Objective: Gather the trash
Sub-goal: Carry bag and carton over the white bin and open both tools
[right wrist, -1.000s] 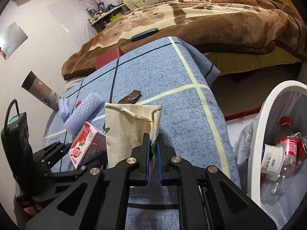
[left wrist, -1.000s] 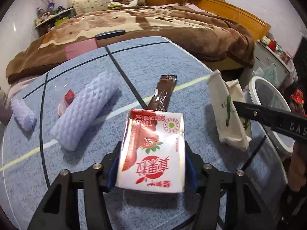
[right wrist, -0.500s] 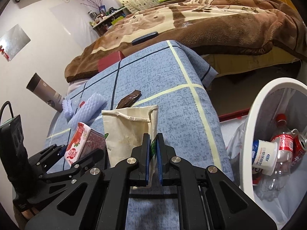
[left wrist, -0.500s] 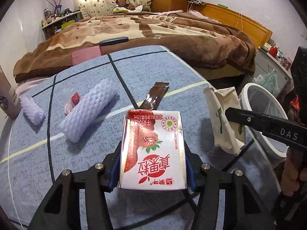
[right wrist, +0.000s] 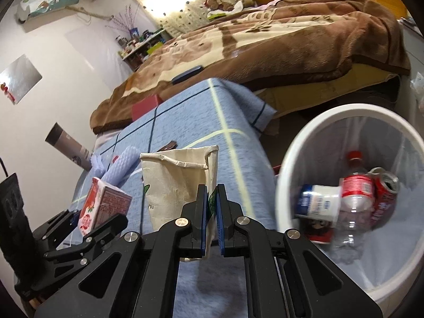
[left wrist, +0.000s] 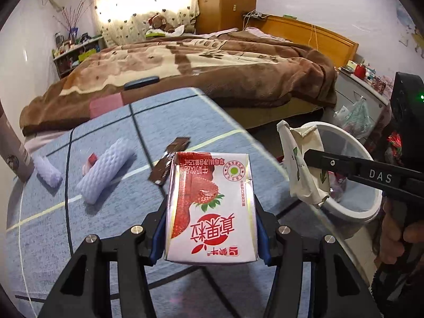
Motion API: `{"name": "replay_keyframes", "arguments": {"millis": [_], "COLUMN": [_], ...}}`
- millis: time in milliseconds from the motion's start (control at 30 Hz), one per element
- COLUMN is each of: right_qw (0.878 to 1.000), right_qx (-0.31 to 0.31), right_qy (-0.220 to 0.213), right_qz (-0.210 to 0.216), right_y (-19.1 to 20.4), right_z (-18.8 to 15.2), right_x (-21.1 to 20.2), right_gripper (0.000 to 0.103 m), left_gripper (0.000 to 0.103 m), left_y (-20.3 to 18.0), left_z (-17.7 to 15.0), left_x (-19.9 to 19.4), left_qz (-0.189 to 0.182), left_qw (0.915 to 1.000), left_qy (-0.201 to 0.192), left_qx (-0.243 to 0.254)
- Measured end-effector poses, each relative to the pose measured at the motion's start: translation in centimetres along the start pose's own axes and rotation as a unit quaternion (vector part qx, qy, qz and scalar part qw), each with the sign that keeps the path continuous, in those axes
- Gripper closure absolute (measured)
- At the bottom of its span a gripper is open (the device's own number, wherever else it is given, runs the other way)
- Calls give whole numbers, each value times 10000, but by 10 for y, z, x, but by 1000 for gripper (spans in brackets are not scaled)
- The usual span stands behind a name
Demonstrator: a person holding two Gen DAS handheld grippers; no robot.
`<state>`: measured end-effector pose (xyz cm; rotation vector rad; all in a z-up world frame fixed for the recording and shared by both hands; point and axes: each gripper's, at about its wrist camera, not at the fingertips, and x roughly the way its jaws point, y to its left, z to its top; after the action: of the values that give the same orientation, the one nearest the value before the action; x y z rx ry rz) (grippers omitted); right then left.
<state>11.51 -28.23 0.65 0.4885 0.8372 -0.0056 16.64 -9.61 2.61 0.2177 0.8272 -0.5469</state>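
Landmark: white trash bin (right wrist: 288, 185), standing on the floor at the table's corner.
Bed: brown and cream blanket (left wrist: 212, 63), well beyond the bin, past the far edge of the table.
Table: blue cloth with dark and pale lines (left wrist: 111, 228), just beside the bin.
Bin contents: plastic bottle (right wrist: 353, 198), red can (right wrist: 384, 196), white cup (right wrist: 318, 202), lying together at the bottom.
Right gripper (right wrist: 211, 212): angled downward, jaws pinched together on the side of a cream paper bag (right wrist: 175, 182); bag hangs off the table, at the bin's rim in the left view.
Left gripper (left wrist: 210, 234): angled downward, blue pads clamped on both sides of a strawberry milk carton (left wrist: 212, 206); carton lifted clear of the cloth, on the table side of the bin.
Foam sleeve (left wrist: 107, 171): white netted tube on the cloth, well away from the bin.
Brown wrapper (left wrist: 169, 164): flat on the cloth, between sleeve and bin.
Hand (left wrist: 397, 235): grips the right tool's handle, near the bin.
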Motion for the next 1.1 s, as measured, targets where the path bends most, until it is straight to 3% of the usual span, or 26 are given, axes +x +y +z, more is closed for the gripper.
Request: {"name": "replay_keyframes", "arguments": {"millis": [433,867,1100], "right_qw": [9975,9921,9886], "right_qx": [160,361,413], "right_qy": [-497,-618,-563], "right_qz": [-476,-1032,-1331], "right_y": [-44,-92,-114], "right_z": [2,1,0], "right_x": [-48,-65,-63], "right_gripper": [96,96,96], "left_gripper": [46,46,46], "left_y": [-70,-141,-164], "left_z": [16,23,21], "left_x": [-4,24,44], "left_qz": [-341,-840,-937], "left_qw": [9987,9947,9934], "left_qy": [-242,-53,141], "left_qx": [290,593,642]}}
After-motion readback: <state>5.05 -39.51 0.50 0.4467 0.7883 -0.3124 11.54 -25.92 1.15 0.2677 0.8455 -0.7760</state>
